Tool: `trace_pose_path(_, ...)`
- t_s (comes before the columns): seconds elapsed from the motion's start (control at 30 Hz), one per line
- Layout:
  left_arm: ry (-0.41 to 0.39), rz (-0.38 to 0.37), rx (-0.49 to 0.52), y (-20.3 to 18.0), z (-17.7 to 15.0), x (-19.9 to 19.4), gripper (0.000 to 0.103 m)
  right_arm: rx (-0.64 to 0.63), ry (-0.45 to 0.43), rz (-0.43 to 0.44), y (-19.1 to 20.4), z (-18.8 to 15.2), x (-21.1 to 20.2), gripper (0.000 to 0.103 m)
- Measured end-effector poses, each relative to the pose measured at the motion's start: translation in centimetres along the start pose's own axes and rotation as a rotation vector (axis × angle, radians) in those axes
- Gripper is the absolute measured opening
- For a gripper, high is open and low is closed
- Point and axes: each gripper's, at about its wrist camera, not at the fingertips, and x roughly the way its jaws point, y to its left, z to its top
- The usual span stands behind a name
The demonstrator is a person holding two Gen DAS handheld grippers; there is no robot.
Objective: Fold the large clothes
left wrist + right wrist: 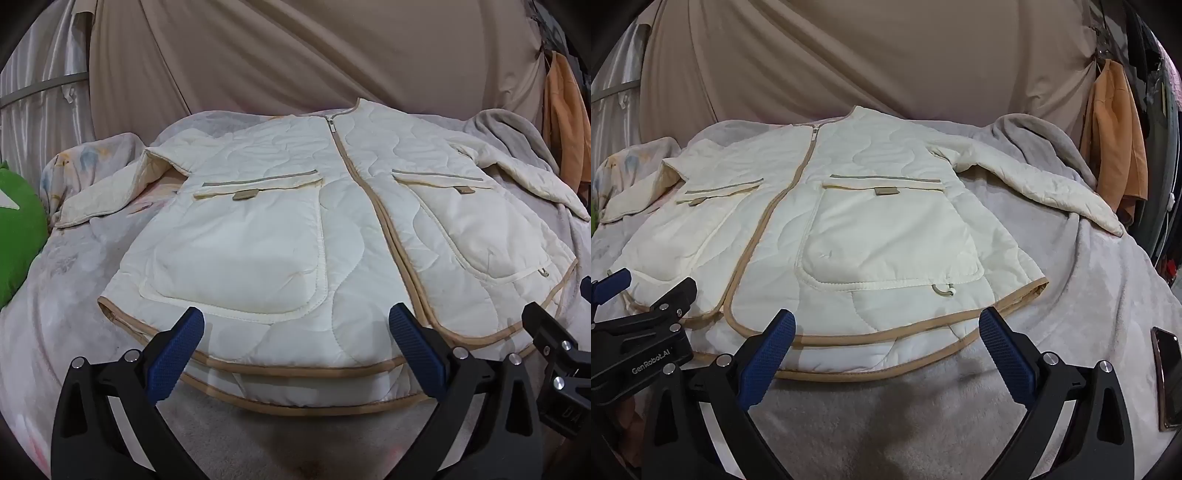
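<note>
Across the bed lies the cream quilted jacket (332,229), front side up, zipped shut along its tan zipper (373,206), both sleeves spread out to the sides and the tan-bound hem (295,365) nearest the cameras. No fold shows anywhere on it: the body is flat, the left sleeve (110,199) and the right sleeve (1034,188) are still out, so the folding itself looks not yet begun and all of it remains, sleeves in first and then the body, as I judge it.

Just short of the hem, the left gripper (295,328) hovers with its blue pads (177,354) spread wide apart and nothing between them; whether the tips brush the quilting cannot be told. Beside it, the right gripper (886,328) stands equally wide, empty, aimed at the hem below the right pocket (886,243).

Under the jacket is a grey fleece blanket (1071,295). A phone (1167,380) lies on it to the right, a green cushion (18,229) sits at the far left, and a beige curtain (295,55) hangs behind.
</note>
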Motion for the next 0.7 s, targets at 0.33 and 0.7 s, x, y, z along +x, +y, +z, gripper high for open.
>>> trace_pose_path(0.33,-0.007,0.008,0.017,-0.59,0.04,0.22,0.098,0.018,0.027,0.004,-0.16,-0.30,0.28,0.098)
trace_pose_path(0.7,-0.014,0.003,0.019,-0.51,-0.06,-0.01,0.098,0.002,0.032,-0.009,0.45,-0.53,0.10,0.098)
